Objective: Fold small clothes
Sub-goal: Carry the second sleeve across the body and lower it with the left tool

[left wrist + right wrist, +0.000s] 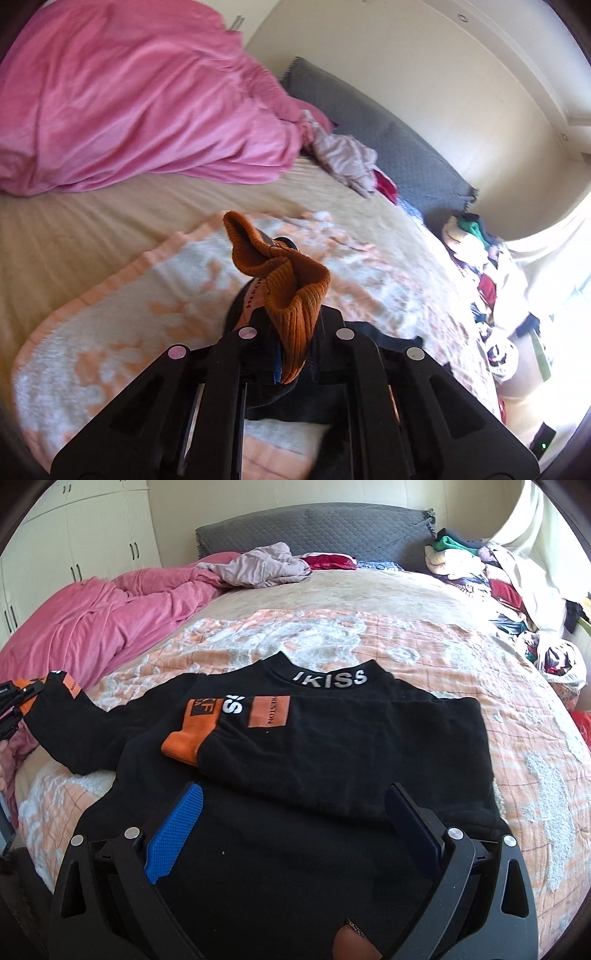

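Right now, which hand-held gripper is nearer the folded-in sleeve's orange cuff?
Right. The right hand-held gripper hangs open just below that orange cuff; the left hand-held gripper grips the other sleeve's cuff, off to the side.

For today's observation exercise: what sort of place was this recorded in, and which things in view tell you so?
Most likely a home bedroom. A wide bed with a grey padded headboard fills the view, a crumpled pink duvet lies along one side, and cream wardrobe doors stand behind it.

Bare blanket (424, 642) beyond the sweater (332, 760); pink duvet (110, 627) crowds the left.
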A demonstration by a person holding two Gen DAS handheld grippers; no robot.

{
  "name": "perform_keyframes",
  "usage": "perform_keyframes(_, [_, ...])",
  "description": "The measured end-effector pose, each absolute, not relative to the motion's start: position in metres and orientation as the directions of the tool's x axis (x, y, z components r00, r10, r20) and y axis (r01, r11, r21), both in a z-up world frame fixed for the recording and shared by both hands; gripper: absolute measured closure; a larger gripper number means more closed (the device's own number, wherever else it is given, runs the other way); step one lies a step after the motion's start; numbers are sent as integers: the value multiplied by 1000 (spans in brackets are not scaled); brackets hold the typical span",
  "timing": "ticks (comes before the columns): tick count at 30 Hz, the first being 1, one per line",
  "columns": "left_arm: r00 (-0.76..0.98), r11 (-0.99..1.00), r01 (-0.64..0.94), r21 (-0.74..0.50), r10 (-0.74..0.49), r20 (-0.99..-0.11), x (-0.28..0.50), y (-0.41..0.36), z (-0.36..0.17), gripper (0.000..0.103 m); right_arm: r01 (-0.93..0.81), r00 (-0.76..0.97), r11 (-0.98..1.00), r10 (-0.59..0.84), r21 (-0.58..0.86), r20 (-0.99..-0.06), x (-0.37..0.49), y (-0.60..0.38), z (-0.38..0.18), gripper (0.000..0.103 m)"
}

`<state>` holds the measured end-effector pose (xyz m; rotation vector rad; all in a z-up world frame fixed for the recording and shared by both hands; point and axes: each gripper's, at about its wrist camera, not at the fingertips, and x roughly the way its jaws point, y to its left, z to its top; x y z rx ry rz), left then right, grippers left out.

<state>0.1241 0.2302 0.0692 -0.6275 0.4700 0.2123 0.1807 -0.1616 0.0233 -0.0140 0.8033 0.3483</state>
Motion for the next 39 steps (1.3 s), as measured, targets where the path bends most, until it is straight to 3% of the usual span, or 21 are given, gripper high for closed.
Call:
perform_keyframes(12, [874, 865, -109, -490, -151, -461, 167, 120, 86, 100, -200, 691, 960, 279, 194, -667, 186, -220, 47, 5])
perform_keyframes(32, [709, 899, 112, -424, -371, -600, 208, -6, 31, 100, -60, 716, 963, 224, 261, -661, 196, -284, 60, 5])
perform_keyframes(37, [656, 874, 150, -462, -438, -615, 211, -17, 20, 80, -38, 709, 962, 215, 269, -672, 199, -290, 55, 5])
perform_keyframes(39, [650, 878, 161, -451, -438, -621, 208, -19, 21, 78, -37, 702, 963, 215, 267, -679, 200, -289, 53, 5])
